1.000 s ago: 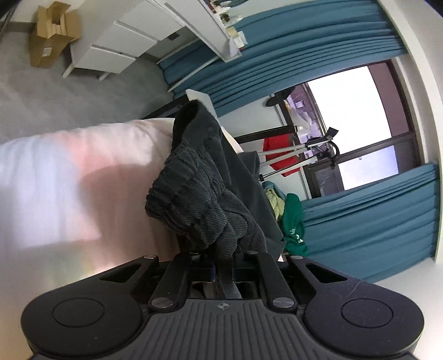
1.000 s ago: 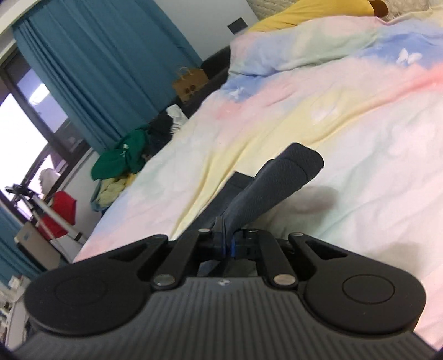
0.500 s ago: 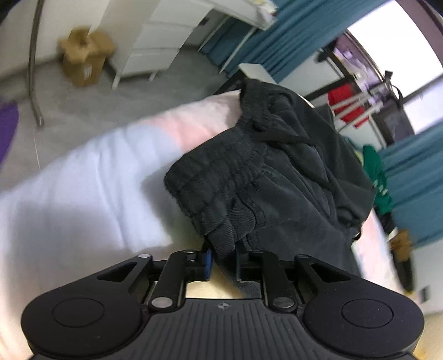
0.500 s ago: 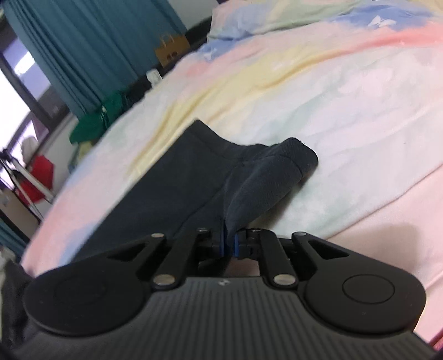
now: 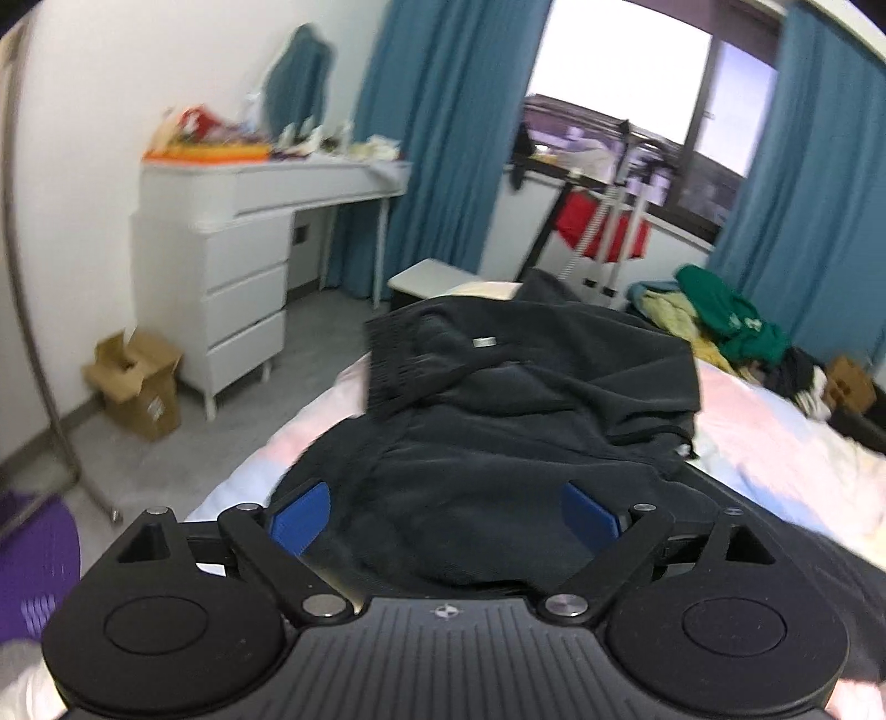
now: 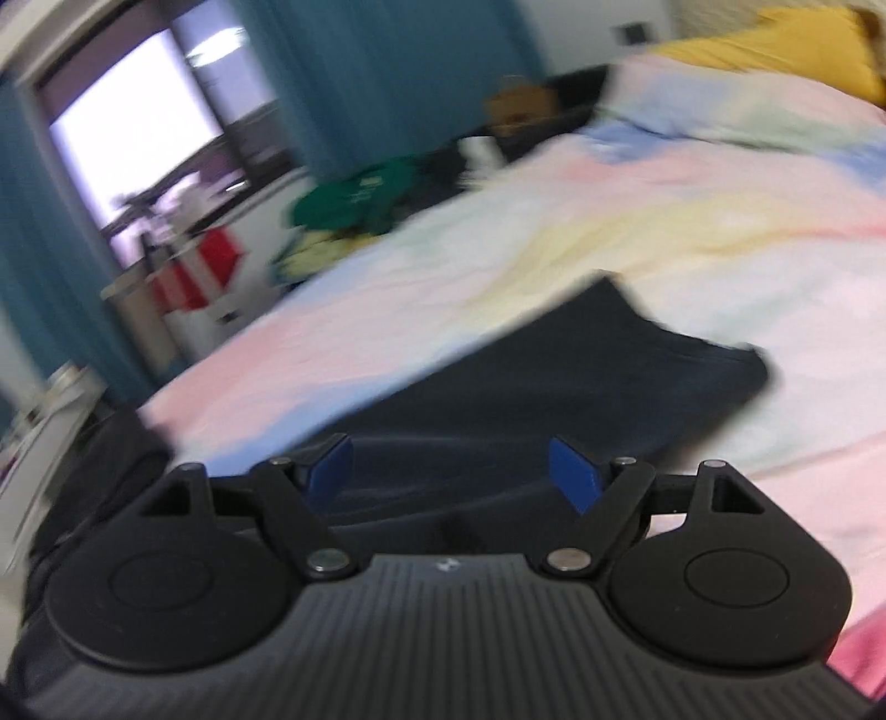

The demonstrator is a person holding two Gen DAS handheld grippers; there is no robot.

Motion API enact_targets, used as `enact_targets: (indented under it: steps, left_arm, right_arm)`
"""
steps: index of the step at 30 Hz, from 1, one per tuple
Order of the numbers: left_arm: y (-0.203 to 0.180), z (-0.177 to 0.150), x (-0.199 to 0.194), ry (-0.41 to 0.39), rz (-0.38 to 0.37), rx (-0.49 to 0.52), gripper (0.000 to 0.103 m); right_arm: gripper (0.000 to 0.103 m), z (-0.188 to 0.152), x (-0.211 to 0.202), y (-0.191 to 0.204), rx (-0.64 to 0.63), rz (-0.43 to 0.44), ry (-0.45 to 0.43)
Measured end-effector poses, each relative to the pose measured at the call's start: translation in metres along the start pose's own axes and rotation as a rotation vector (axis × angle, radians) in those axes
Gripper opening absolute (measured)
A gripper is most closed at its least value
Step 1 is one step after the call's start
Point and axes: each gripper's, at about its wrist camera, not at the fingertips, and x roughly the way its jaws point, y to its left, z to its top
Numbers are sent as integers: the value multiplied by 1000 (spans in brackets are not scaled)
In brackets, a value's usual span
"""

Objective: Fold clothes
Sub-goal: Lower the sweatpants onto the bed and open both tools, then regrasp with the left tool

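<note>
Pastel bedding (image 6: 637, 183) in pink, yellow, blue and white covers the bed across the middle and right of the right wrist view, with a yellow pillow (image 6: 775, 50) at the upper right corner. Dark trousers (image 5: 515, 421) lie on that bedding at the centre of the left wrist view, bunched and wrinkled, the ribbed waistband towards the upper left of the heap. In the right wrist view the same garment (image 6: 581, 376) lies flatter, one end reaching towards the right of the frame.

Both tools are released. The left gripper (image 5: 443, 515) has its blue pads spread wide, with cloth lying between them but not pinched. The right gripper (image 6: 451, 476) is likewise spread apart just above the fabric.

Around the bed: a white chest of drawers (image 5: 232, 288) at the left, a cardboard box (image 5: 138, 387) on the grey floor beside it, teal curtains (image 5: 443, 138) framing a bright window (image 5: 620, 72), a red item (image 5: 598, 227) on a rack below the window, and a green garment (image 5: 731, 315) heaped at the right.
</note>
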Motion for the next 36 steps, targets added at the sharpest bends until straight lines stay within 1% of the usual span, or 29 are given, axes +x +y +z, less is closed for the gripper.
enact_targets:
  steps: [3,6,8,10,14,17,19,21,24,26,27,30,32,33,36]
  left_arm:
    - [-32,9,16,7,-8,77,93]
    - [-66,22,37,2,-27,125,93]
    - [-89,32,57,4,-37,152,93]
    - [-114,43,77,12,-51,184,93]
    - [-161,63,121,15,-61,235,93]
    - [-200,75,163,18,-55,298,94]
    - [-229,84,200,28,-70,334,96]
    - [-257,95,244,30,-88,347,97]
    - [-289,114,307,-6,-125,307,98]
    - [-306,130,353,-3,-147,257,98]
    - [-315,138,373,3,-146,244,98]
    - [-339,168,424,-2,-102,202,98]
    - [-352,185,459,37,-63,173,99]
    - [-357,191,476,72,-45,163,96]
    - [-361,197,522,243,72,118,87]
  right_arm:
    - [80,10,-6,64,-65,90,8]
    - [80,10,-4,121,-41,174,18]
    - [80,-1,4,158,-16,212,48]
    - [80,-21,17,189,-10,257,93]
    - [80,-67,48,230,-91,301,135]
    - [80,-89,73,235,-133,298,212]
    - [80,-94,83,233,-162,299,217]
    - [80,-98,91,232,-192,274,206]
    - [80,-104,110,232,-221,254,185]
    - [80,-105,130,233,-245,237,176]
    - [79,-105,139,233,-249,228,171]
    - [79,-102,160,221,-201,212,158]
    - [79,-103,170,219,-195,211,149]
    - [79,-104,174,219,-200,209,146]
    - [80,-107,185,220,-218,206,134]
